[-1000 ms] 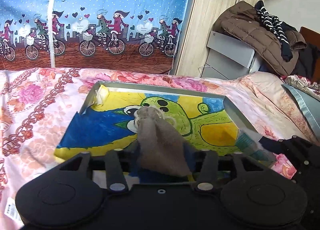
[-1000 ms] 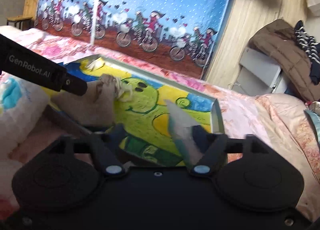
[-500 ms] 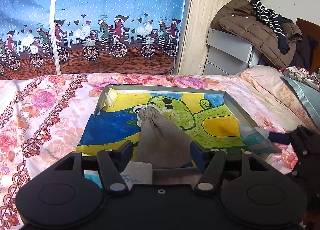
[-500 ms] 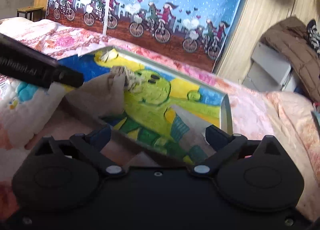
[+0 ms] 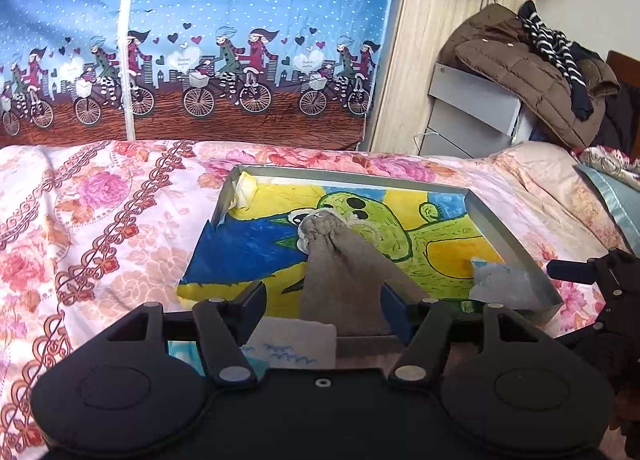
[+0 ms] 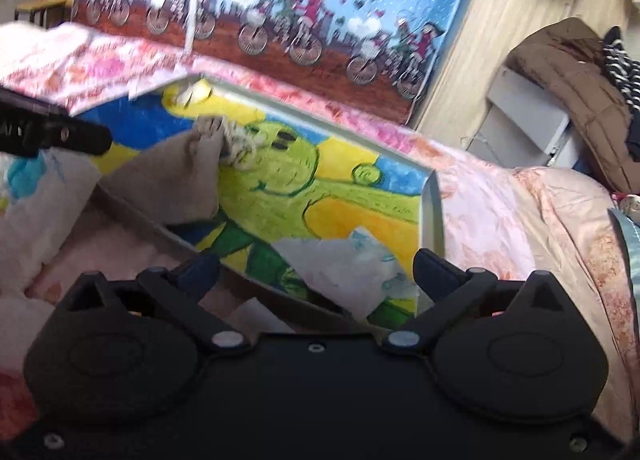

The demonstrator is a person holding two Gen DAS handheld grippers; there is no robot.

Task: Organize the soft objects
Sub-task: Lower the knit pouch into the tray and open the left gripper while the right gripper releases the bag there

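Grey cloth pouch [image 5: 340,264] is laid across near rim of tray [image 5: 516,244], drawstring end resting on frog drawing [image 5: 400,232] lining tray. Left tongs [image 5: 323,306] are spread partway, jaws having just been opening; pouch lies between them, not pinched. Pale crumpled cloth [image 6: 352,268] is seen in near right corner of tray. Right tongs [image 6: 316,270] are spread wide, jaws just opened, cloth between, unpressed. Tray is set on floral bed [image 5: 100,219].

Right gripper [image 6: 316,272] fingers spread, pale cloth [image 6: 352,268] between, tray [image 6: 430,211] corner
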